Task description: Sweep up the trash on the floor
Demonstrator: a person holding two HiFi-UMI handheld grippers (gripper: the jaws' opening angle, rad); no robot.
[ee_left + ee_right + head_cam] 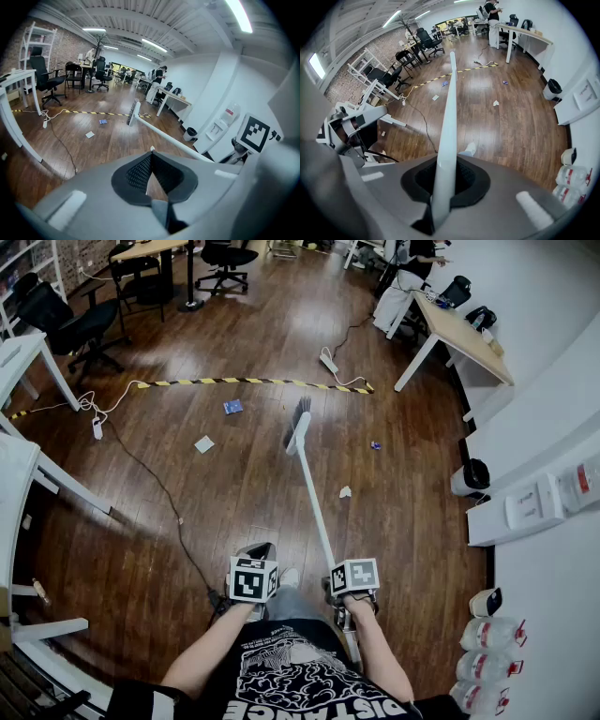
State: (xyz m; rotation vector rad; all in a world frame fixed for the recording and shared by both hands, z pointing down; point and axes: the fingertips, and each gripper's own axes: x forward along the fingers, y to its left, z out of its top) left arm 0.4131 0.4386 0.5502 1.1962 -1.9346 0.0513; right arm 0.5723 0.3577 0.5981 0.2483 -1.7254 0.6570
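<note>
Broom is in your right gripper: its jaws are clamped on the white handle, low on the shaft and close to your body. The handle runs forward and slightly left from there. The broom head is down on the wooden floor, bristles at the far end, just short of the yellow-black tape strip.

Your left gripper is narrow. Its pads meet at the tips, with only a thin wedge of floor showing between them and nothing held. In the head view it sits just left of the right gripper, with the two marker cubes side by side and apart.

Trash is scattered around the broom head:
- A blue scrap lies left of the head.
- A white paper square lies further left and nearer you.
- A small blue bit lies to the right.
- A white crumpled piece lies just right of the handle, about halfway along.

None of it touches the broom.

A black cable snakes across the floor on your left. A white power strip lies beyond the tape. A black bin stands by the right wall, and a tabletop stands further back on the right. Your light shoe shows just past the right gripper's jaws.
</note>
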